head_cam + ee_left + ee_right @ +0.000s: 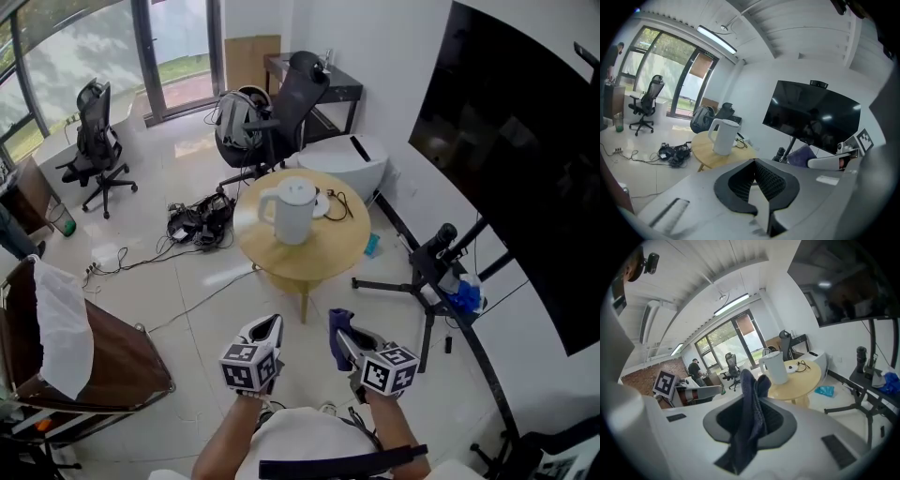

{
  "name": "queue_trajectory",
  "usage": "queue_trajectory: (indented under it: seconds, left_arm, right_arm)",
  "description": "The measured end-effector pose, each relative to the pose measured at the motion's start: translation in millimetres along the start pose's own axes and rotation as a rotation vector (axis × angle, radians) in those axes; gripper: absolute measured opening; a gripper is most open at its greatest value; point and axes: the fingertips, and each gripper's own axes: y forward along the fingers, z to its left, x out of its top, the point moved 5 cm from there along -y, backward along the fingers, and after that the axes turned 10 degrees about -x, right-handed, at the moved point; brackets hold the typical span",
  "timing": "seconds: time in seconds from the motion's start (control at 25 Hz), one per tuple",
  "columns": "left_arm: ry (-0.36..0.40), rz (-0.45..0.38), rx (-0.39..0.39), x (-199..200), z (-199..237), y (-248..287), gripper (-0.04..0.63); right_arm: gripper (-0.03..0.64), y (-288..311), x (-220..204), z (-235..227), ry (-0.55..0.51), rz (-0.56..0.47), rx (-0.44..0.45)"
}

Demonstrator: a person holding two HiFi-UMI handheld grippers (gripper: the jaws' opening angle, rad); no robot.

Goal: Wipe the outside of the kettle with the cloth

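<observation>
Head view. Upright on the round wooden tabletop (pixel 323 258) ahead: a white kettle (pixel 292 212), handle to the left, a black cord (pixel 337 202) lying just beside it on the right. Low in the frame, side by side and well short of that tabletop: left gripper (pixel 271 324), jaws together on nothing, and right gripper (pixel 349 343), clamped on a dark blue cloth (pixel 338 322) that pokes up past the jaw tips. Neither touching the kettle. On the floor left of the tabletop, a tangle of black cables (pixel 199 223); farther left, an office chair (pixel 98 150); on the right, a tripod (pixel 427 272) in front of a large dark screen (pixel 525 159).

Left gripper view. Black pads pressed flat against each other, no gap, nothing caught. Beyond the tips and up to the left, the kettle on the tabletop, well apart. Near the right edge, the right gripper with the cloth at its tip.

Right gripper view. Cloth pinched between the pads, folds rising above the tips, a tail hanging below. Past the cloth's top and slightly right, the kettle on the tabletop, well apart. At the left, the left gripper's marker cube.
</observation>
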Motion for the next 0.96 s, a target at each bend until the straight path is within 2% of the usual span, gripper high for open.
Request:
queue_trajectory:
  seconds: [0.16, 0.4, 0.96]
  left_arm:
    - [0.013, -0.002, 0.021, -1, -13, 0, 0.000]
    - [0.089, 0.018, 0.089, -7, -33, 1, 0.000]
    - [0.060, 0.010, 0.061, -7, -41, 0, 0.000]
  right_arm:
    - [0.081, -6, -4, -4, -0.006, 0.001, 0.020]
    - [0.081, -7, -14, -2, -0.063, 0.016, 0.038]
    - [0.081, -6, -10, 1, -0.086, 0.000, 0.039]
